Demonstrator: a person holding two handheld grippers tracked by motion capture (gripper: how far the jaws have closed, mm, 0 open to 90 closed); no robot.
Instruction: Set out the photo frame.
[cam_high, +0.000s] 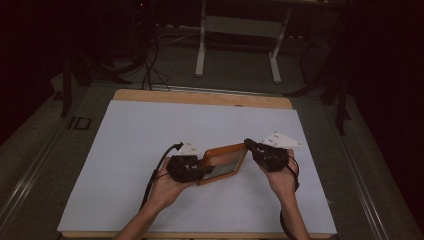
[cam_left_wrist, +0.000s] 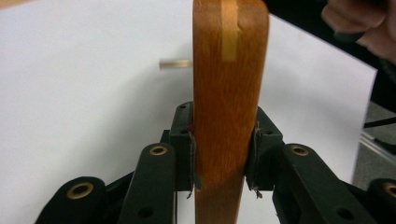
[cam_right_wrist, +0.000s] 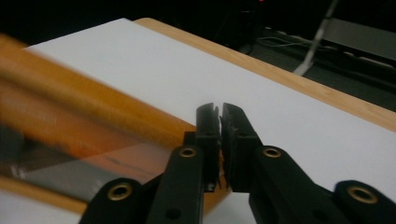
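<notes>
Gripping the wooden picture frame (cam_left_wrist: 229, 116) by its left edge with left tongs (cam_high: 200, 172) clamped; lifted tilted above the tabletop (cam_high: 140, 150). Right tongs (cam_right_wrist: 220, 122) nearly closed, empty, beside its right corner; setting down remained.

The high view is dim, with the room around the table (cam_high: 150, 150) nearly black and only the white sheet lit evenly from above. In the right gripper view the wooden frame (cam_right_wrist: 70, 121) smears with motion blur; the left gripper view is sharp and bright.
</notes>
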